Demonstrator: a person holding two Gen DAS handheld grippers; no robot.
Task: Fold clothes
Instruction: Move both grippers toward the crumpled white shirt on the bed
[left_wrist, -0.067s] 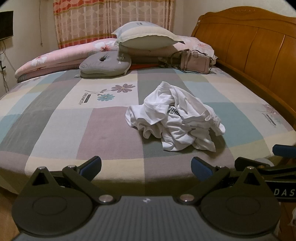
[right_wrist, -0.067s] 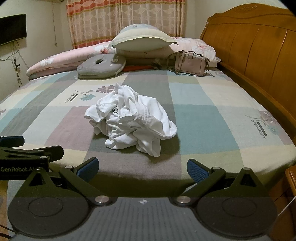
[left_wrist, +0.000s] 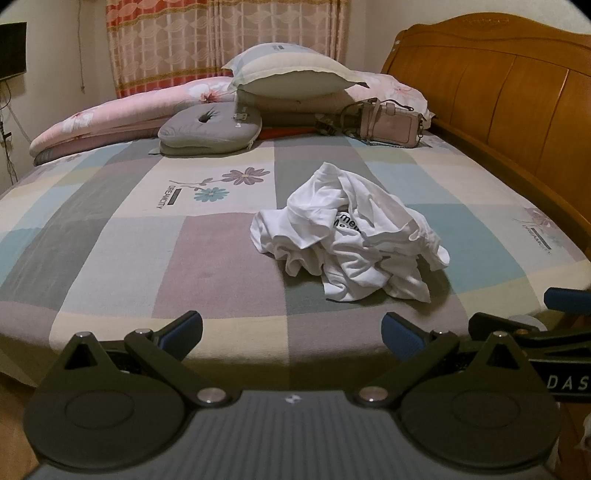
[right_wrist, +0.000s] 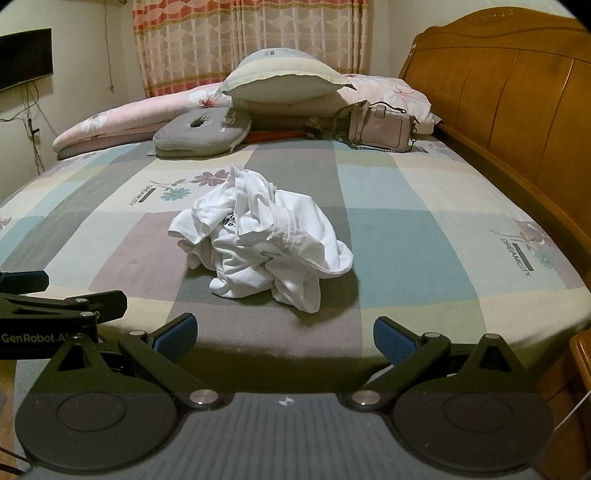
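Nearest to you, both tools sit low at the foot edge of the bed, side by side. Your left gripper has its jaws spread wide, the two blue pads far apart with nothing between them but the near edge of the bedsheet. Your right gripper is the same: jaws wide apart, blue pads clear of everything, gripping nothing. In the left wrist view the right tool's black frame shows at the right edge; in the right wrist view the left tool's black frame, printed with white lettering, shows at the left edge.

Beyond the pads lies the sheet, a patchwork of grey, mauve, pale blue and cream squares with printed flowers and a printed word.

A little further in, near the middle of the bed, lies the white shirt, crumpled into a loose heap with some black lettering partly visible in its folds. It rests on the sheet, well apart from both grippers, ahead of the left one and slightly to its right, and ahead of the right one and slightly to its left.

Further back, a grey cushion with a dimple lies flat, and a pale pink handbag stands near the wooden headboard on the right. Behind them a pillow rests on a rolled pink floral quilt, with patterned curtains at the far wall
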